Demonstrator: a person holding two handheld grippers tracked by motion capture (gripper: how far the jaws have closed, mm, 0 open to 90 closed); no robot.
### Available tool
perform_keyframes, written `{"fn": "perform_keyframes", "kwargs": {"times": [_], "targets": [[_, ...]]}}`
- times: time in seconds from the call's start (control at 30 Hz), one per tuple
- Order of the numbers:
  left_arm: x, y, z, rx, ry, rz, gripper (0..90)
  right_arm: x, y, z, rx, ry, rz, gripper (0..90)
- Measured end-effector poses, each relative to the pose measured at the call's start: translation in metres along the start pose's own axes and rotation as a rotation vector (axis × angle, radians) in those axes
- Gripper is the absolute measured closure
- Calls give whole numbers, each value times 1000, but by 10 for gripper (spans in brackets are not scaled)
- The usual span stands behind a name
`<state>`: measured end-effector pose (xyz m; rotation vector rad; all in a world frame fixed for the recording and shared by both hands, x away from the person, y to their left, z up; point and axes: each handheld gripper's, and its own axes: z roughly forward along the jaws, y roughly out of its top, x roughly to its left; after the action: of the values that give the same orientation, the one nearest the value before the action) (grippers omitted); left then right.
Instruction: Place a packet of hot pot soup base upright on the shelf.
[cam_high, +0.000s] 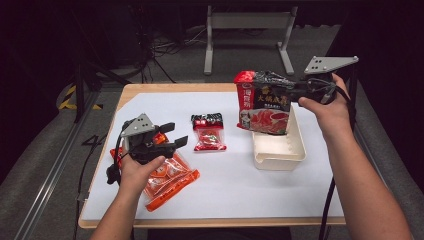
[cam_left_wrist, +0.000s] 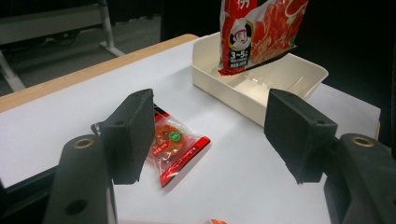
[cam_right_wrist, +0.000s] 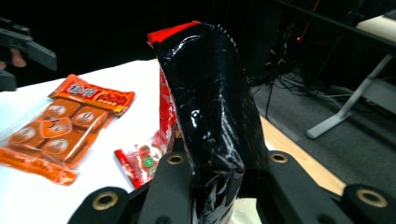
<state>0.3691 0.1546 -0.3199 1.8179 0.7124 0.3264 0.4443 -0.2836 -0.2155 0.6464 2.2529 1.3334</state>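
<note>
Soup-base bag (cam_high: 265, 107) clamped in right gripper (cam_high: 300, 91) jaws.

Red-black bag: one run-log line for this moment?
right tongs: shut on red-black bag | bag: above cream tray | left tongs: open, empty

Red-black soup-base pouch (cam_high: 265, 102), upright, bottom edge apparently inside cream tray (cam_high: 298, 150)

The small packet (cam_high: 209, 132) lies between the flat pack (cam_high: 167, 180) at left and the tray (cam_high: 279, 147) at right; the large bag (cam_high: 265, 102) hangs seemingly just above that tray.
</note>
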Motion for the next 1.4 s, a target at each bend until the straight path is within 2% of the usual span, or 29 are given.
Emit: {"fn": "perform_keyframes", "kwargs": {"times": [0.07,0.1,0.2,0.37,0.53,0.8,1.0,1.17,1.4], "targets": [[1,0,-1,3,9,9,350,-4,0,0,-1,-16,-9,796],[1,0,-2,6,9,-3,350,-6,1,1,-1,-23,-10,796],[3,-1,-4,4,20,0,349,-13,2,2,2,-39,-8,796],[5,-4,-11,0,54,-7,347,-25,2,2,-3,-50,-9,794],[7,-7,-16,7,78,-18,349,-37,1,3,-6,-60,-35,794],[9,-10,-24,5,100,-36,351,-59,-6,6,-17,-60,0,792],[12,-12,-26,-1,106,-51,350,-68,-11,8,-45,-54,-11,792],[13,-12,-25,1,104,-54,350,-72,-14,11,-58,-55,-43,792],[14,-12,-25,5,103,-56,350,-76,-21,15,-73,-59,-42,792]]}}
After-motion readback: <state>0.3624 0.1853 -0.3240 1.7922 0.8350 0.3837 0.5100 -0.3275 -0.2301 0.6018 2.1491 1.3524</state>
